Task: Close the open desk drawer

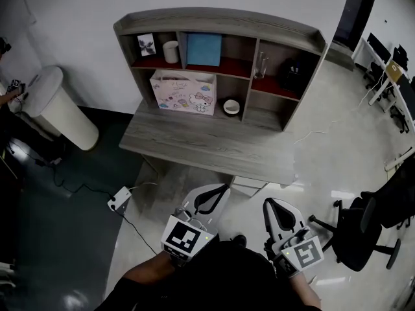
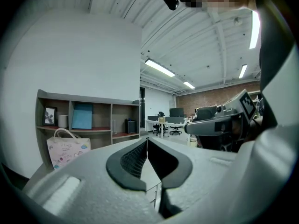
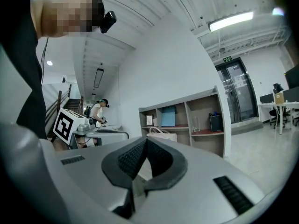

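The grey wooden desk [image 1: 214, 144] with a shelf hutch [image 1: 220, 57] stands ahead of me against the white wall. Just below its front edge a pale drawer part [image 1: 249, 185] sticks out toward me, and in the left gripper view drawer fronts [image 2: 154, 190] show beneath the jaws. My left gripper [image 1: 209, 198] and right gripper [image 1: 275, 211] hang side by side close to my body, short of the desk. Both point at it, shut, with nothing between their pads. The left jaws meet at the left gripper's tip [image 2: 147, 139], the right ones at the right gripper's tip [image 3: 145, 139].
A white gift bag [image 1: 183, 91] sits on the desk under the hutch. A white bin [image 1: 55, 105] stands to the left, a power strip [image 1: 120, 201] with its cable lies on the floor, and a black office chair [image 1: 363, 229] stands at the right. A person [image 1: 6, 89] is at the far left.
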{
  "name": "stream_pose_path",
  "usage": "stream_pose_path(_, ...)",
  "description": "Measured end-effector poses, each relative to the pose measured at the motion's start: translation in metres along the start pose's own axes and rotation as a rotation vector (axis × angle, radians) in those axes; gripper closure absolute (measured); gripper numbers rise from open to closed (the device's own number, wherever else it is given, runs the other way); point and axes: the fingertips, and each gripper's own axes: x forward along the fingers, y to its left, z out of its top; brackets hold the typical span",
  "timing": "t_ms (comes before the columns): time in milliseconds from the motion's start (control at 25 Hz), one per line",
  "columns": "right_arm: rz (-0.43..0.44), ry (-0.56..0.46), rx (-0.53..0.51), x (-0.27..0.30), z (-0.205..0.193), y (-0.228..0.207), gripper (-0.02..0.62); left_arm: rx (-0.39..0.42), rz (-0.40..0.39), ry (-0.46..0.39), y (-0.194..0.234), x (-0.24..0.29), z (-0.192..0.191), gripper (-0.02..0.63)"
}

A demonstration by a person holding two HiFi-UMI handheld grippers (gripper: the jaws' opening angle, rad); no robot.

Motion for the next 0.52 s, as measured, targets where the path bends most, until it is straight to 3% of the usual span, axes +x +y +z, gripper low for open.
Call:
stream_pose_path(360, 0.014, -0.020, 0.005, -0.002, 0.000, -0.001, 0.584, 0.068, -0.019, 0.021, -0.013, 0.004, 0.000, 0.597)
stream_pose_path(520, 0.022, -0.016, 0.013, 0.002, -0.004, 0.003, 0.584, 0.022, -0.009, 0.009, -0.008, 0.001, -0.002, 0.597)
